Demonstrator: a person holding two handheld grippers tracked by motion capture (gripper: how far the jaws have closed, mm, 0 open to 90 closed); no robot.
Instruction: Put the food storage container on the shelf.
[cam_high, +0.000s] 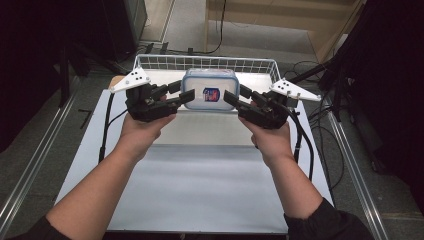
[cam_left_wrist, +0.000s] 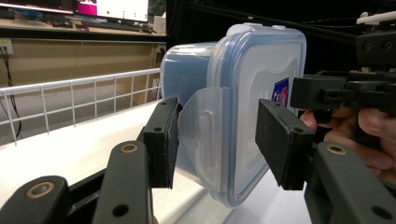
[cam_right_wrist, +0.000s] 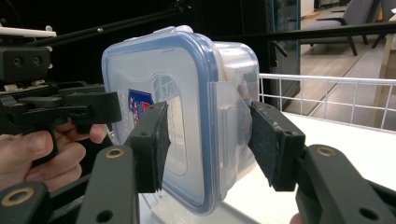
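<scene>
Left gripper (cam_high: 176, 93): I've got it on the left short end of the food container (cam_high: 210, 89), jaws straddling the lid's side clip (cam_left_wrist: 205, 126). In the left gripper view the near pad sits against the clip and box wall; the far pad (cam_left_wrist: 280, 140) looks just off the lid face, a thin gap showing. So whether it's truly clamped I can't say from here; jaws are roughly half closed around the end.

Centre: container is between the two grippers, above the white table (cam_high: 200, 175), at the near rail of the wire basket (cam_high: 200, 62). From the high view I can't tell whether it's lifted clear or resting on the rail. Lid, with its blue seal and sticker (cam_high: 211, 94), faces up toward the high camera. Long axis runs left-right across the table, parallel to the basket's near edge, so each short end points straight at one gripper. Box looks level, no visible tilt.

Right gripper (cam_high: 237, 97): mirror case on the right short end. In the right gripper view the jaws bracket the right clip (cam_right_wrist: 229, 126), one pad on the lid face, the other by the box wall with a sliver of gap. Same verdict: half closed around the end, grip not confirmed.

Both hands equally near, one per end. My read: the next move turns on keeping both ends moving together along that left-right axis; if either side lags, the box yaws or slips out of a pad.
</scene>
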